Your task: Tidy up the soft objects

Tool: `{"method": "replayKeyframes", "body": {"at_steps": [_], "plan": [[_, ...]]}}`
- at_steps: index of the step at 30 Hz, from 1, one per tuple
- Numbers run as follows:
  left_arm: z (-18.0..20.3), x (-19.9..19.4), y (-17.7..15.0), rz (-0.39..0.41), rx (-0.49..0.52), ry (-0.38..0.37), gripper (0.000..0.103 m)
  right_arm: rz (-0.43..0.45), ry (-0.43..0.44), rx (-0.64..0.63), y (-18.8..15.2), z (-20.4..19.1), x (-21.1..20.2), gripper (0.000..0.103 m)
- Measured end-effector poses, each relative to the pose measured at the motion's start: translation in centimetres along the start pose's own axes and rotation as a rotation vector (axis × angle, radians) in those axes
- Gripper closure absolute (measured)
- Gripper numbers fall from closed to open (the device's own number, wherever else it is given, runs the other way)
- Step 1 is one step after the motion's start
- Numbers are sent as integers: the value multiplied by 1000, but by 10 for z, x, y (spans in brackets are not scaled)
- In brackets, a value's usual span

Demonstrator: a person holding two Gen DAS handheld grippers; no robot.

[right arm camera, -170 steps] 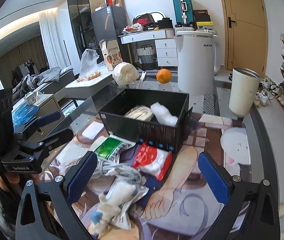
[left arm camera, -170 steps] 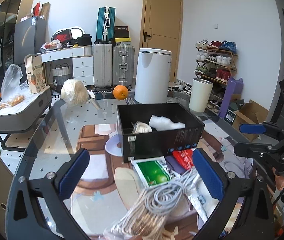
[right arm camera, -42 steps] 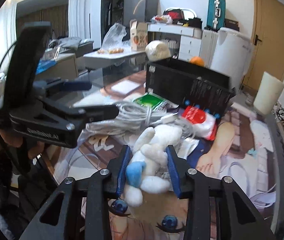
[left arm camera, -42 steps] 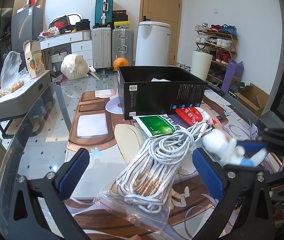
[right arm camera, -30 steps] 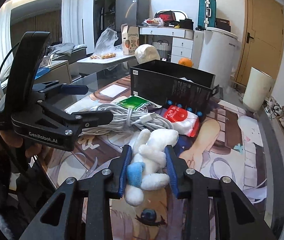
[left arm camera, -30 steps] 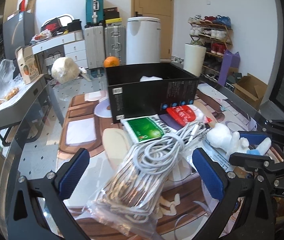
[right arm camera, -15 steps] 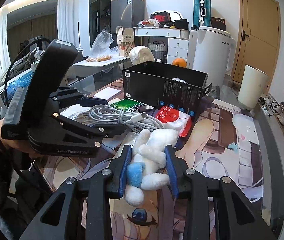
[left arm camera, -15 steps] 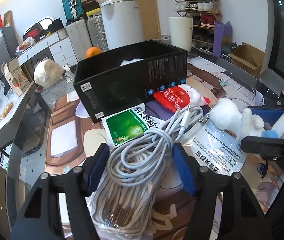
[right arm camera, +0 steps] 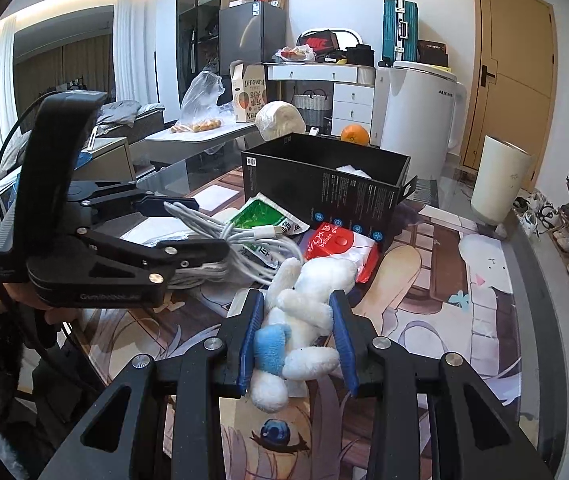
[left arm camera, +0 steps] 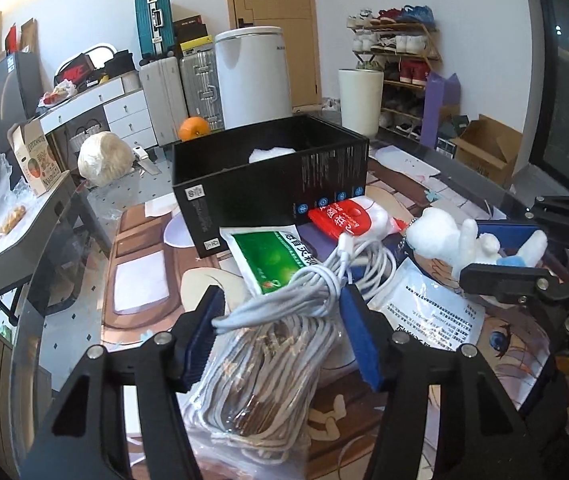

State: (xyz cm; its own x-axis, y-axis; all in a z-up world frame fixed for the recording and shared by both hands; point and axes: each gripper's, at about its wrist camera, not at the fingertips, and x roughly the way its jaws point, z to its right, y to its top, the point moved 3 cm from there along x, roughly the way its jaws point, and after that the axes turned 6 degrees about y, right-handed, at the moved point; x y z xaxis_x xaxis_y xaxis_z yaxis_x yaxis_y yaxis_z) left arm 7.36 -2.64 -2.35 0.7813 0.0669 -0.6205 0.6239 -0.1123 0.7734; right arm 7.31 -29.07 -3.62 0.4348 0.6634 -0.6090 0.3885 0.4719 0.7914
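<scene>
We see our right hand-held gripper (right arm camera: 296,330) clamped tight on a white plush toy (right arm camera: 304,312) with a blue patch, held just above the counter (right arm camera: 464,300). Our left hand-held gripper (left arm camera: 280,320) has just been closing, and its blue pads now press both sides of a bagged bundle of white cables (left arm camera: 280,344) lying on the counter. Behind them sits a black box (left arm camera: 268,176), with a green packet (left arm camera: 268,260) and a red packet (left arm camera: 344,220) at its foot.

White plush toy (right arm camera: 304,320) clamped above the mat; bagged white cable bundle (left arm camera: 272,344) near the black box (left arm camera: 268,184)
</scene>
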Motion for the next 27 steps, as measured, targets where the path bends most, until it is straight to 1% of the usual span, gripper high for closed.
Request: {"method": "replayKeyframes", "body": {"at_steps": [2, 3, 7, 10, 11, 12, 13, 16, 20, 23, 25, 27], "plan": [[-2, -1, 0, 1, -7, -4, 45, 4, -1, 2, 1, 0, -1, 69], [-2, -1, 0, 2, -11, -10, 50, 7, -2, 3, 1, 0, -1, 69], [-2, 2, 1, -5, -16, -21, 49, 2, 1, 5, 2, 1, 0, 69], [-1, 7, 0, -29, -21, -30, 47, -3, 5, 7, 1, 1, 2, 69], [0, 9, 0, -37, -20, -25, 44, -4, 6, 6, 1, 1, 2, 69], [1, 12, 0, -51, -18, -18, 36, -5, 6, 5, 0, 0, 2, 69], [3, 13, 1, -56, -18, -20, 32, -8, 9, 4, 0, 0, 3, 69], [8, 16, 3, -60, -9, -21, 24, -10, 12, 2, -1, -1, 4, 69], [16, 23, 8, -72, 33, 13, 24, -11, 12, 5, -2, -1, 4, 69], [18, 31, 11, -92, 24, 19, 22, -13, 13, 8, -3, 0, 3, 69], [18, 33, 12, -87, 17, 14, 22, -12, 13, 8, -3, -1, 3, 69], [20, 33, 11, -80, 24, 8, 34, -13, 14, 9, -4, -1, 3, 69]]}}
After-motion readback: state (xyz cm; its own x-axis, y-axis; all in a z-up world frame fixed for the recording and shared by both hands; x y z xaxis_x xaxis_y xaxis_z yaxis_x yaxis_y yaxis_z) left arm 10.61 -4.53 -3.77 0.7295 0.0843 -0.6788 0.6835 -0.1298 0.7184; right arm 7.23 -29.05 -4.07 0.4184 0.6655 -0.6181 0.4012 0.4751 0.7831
